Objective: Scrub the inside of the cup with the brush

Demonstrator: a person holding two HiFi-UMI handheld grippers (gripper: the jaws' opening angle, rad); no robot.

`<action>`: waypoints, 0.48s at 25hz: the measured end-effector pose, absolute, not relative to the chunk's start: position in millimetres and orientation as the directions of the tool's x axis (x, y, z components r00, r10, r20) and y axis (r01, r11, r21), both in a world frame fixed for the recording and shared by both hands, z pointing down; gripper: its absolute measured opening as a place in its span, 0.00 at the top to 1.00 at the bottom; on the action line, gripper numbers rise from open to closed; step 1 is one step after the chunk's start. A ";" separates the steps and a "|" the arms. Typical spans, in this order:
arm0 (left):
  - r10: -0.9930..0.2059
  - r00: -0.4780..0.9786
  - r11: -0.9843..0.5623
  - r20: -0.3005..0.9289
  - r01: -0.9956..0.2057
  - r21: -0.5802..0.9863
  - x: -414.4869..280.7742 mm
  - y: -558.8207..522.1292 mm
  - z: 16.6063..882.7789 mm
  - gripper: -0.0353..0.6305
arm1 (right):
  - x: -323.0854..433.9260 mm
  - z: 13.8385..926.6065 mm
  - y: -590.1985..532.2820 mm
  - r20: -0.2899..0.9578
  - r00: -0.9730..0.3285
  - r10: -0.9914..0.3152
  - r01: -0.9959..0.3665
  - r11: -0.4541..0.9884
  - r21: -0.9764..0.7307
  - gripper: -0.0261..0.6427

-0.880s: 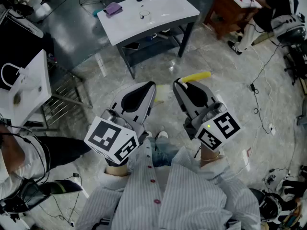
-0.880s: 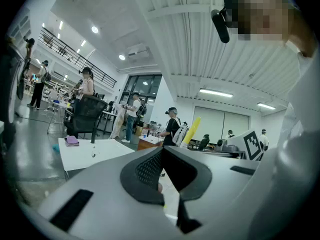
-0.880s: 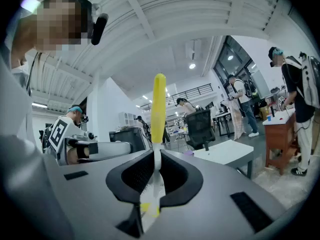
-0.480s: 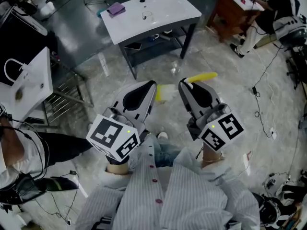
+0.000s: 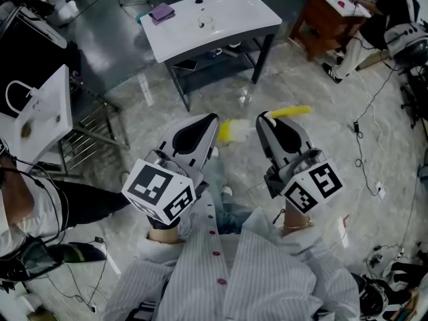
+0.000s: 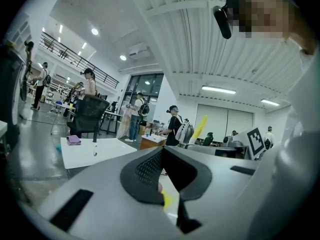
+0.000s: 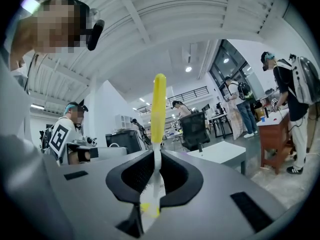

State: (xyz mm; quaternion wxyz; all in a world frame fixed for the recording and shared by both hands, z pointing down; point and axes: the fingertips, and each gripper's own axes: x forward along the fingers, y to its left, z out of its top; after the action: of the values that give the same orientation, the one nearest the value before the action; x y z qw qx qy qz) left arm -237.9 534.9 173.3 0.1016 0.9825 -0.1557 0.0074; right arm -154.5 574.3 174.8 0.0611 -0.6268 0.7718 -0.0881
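Marble floor (image 5: 314,99) fills most of the head view. The white worktop (image 5: 227,19) stands well beyond both grippers, so the work is being done in mid-air over the floor.

Change over the last second: the right gripper (image 5: 262,118) has drifted outward, away from the left gripper (image 5: 215,118), and the gap between the two tips is wider. The brush (image 5: 289,111) went with it. A pale yellow, blurred thing now shows plainly in that gap at the left tip, where before I saw only a faint smear. I take it for the cup (image 5: 231,131), though the blur keeps me from making out its shape or which way its mouth faces.

Jaws, left: fully closed, with a sliver of yellow pinched between them in the left gripper view. I read this as a grip on the cup's wall.

Jaws, right: clamped on the brush's white neck. The yellow handle sticks out ahead of the jaws, and the bristles sit back behind the pads.

Meaning for the task: brush and cup are apart, not touching, and the handle points away from the cup. I judge that no scrubbing is under way at this moment. The end now sticking out is the handle, so I expect the bristle end must be brought round before it can enter the cup.
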 end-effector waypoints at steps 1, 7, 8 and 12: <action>-0.302 0.952 -0.932 0.049 -0.306 0.197 -234.8 529.8 174.2 0.94 | -151.4 175.6 568.6 0.018 -0.207 -0.978 -0.956 0.198 -0.216 0.88; -0.297 0.953 -0.932 0.055 -0.302 0.200 -214.9 476.3 178.9 0.94 | -131.2 181.1 515.7 0.029 -0.205 -0.978 -0.955 0.194 -0.226 0.88; -0.297 0.953 -0.932 0.055 -0.302 0.201 -211.1 464.0 179.5 0.94 | -127.4 182.2 503.8 0.032 -0.204 -0.979 -0.955 0.191 -0.227 0.88; -0.299 0.952 -0.931 0.068 -0.307 0.200 -193.9 408.5 181.1 0.94 | -109.0 187.2 448.7 0.052 -0.198 -0.979 -0.954 0.181 -0.240 0.88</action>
State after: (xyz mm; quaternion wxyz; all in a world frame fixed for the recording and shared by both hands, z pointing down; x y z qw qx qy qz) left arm -193.9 408.5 181.1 0.1049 0.9823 -0.1541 0.0183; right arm -109.0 448.7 187.2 0.0565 -0.6306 0.7662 -0.1099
